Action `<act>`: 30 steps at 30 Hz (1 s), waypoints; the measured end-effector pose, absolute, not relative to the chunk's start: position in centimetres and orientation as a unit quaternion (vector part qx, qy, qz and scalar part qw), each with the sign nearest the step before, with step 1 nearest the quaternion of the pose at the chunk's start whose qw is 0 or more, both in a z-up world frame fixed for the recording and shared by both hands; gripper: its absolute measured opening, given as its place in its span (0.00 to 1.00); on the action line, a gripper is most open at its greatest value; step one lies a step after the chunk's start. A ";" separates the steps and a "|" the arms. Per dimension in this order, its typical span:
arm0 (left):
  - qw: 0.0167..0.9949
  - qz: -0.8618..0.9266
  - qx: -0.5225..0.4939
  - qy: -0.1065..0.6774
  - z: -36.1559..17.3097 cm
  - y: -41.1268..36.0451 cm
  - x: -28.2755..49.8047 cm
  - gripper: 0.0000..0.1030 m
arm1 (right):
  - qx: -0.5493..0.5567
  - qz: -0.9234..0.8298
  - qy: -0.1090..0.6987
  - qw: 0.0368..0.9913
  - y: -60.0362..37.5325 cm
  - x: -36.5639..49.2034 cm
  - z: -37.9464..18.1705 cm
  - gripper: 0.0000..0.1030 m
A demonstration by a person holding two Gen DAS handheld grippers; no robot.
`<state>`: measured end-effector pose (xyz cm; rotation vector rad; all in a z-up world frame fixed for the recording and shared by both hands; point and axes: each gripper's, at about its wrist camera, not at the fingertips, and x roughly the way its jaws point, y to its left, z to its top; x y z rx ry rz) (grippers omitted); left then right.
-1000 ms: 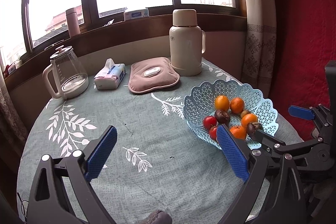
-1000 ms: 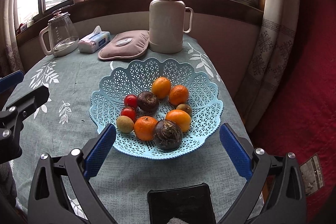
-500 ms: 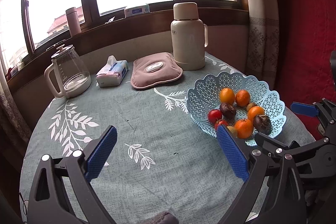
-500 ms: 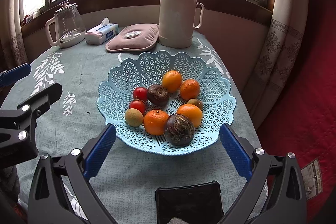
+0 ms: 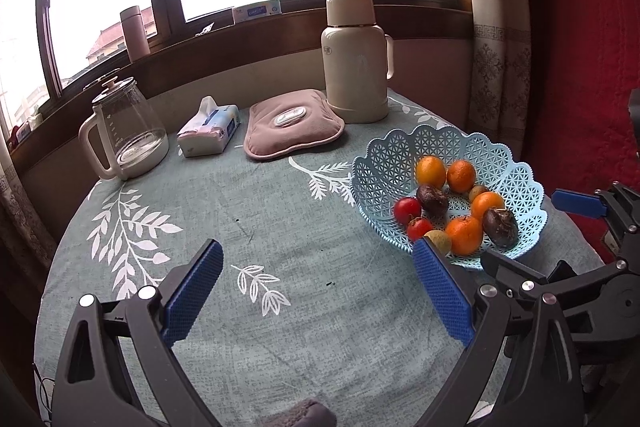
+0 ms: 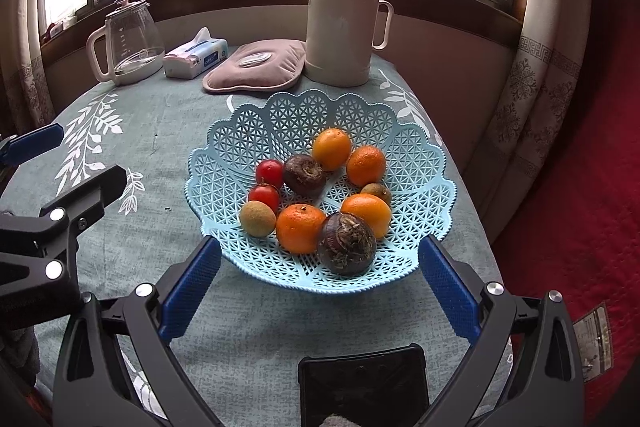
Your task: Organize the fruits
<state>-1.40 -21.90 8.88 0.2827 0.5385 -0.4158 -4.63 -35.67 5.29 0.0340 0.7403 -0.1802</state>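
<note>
A light blue lattice basket [image 6: 256,131] [image 5: 388,163] stands on the right side of the round table and holds several oranges [image 6: 301,228], two red tomatoes [image 6: 270,173], two dark brown round fruits [image 6: 346,243] and small tan ones [image 6: 258,218]. My right gripper [image 6: 318,285] is open just before the basket's near rim, nothing between its blue pads. My left gripper [image 5: 318,291] is open over bare tablecloth, left of the basket, also empty. Each gripper shows at the edge of the other's view.
Along the back of the table stand a glass kettle [image 5: 128,131], a tissue pack [image 5: 208,133], a pink hot-water pad [image 5: 292,125] and a cream thermos [image 5: 354,59]. The table's edge drops off right of the basket toward a red cover [image 6: 580,227]. A dark phone [image 6: 362,383] lies near my right gripper.
Both grippers have drawn back and risen slightly, so the basket and table sit lower and farther in both views. Both stay open and empty. The fruit has not moved.
</note>
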 end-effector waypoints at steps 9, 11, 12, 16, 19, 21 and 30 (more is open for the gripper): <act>0.930 -0.209 0.141 0.267 8.7 -22.1 -1.5 0.92 | 0.013 -0.088 0.367 0.926 -35.6 -4.3 5.0 0.97; 0.928 -0.214 0.140 0.271 8.6 -22.1 -1.4 0.92 | 0.011 -0.089 0.369 0.925 -35.5 -4.3 4.9 0.97; 0.927 -0.215 0.140 0.273 8.5 -22.1 -1.4 0.92 | 0.010 -0.088 0.370 0.925 -35.5 -4.3 4.8 0.97; 0.926 -0.215 0.141 0.276 8.4 -22.2 -1.4 0.92 | 0.007 -0.087 0.372 0.924 -35.4 -4.2 4.7 0.97; 0.925 -0.216 0.141 0.278 8.4 -22.2 -1.4 0.92 | 0.006 -0.087 0.373 0.924 -35.4 -4.2 4.6 0.97; 0.925 -0.216 0.142 0.279 8.3 -22.2 -1.3 0.92 | 0.005 -0.087 0.374 0.923 -35.2 -4.2 4.5 0.97; 0.922 -0.222 0.138 0.285 7.8 -22.2 -1.1 0.92 | 0.002 -0.085 0.378 0.922 -35.1 -4.1 4.3 0.97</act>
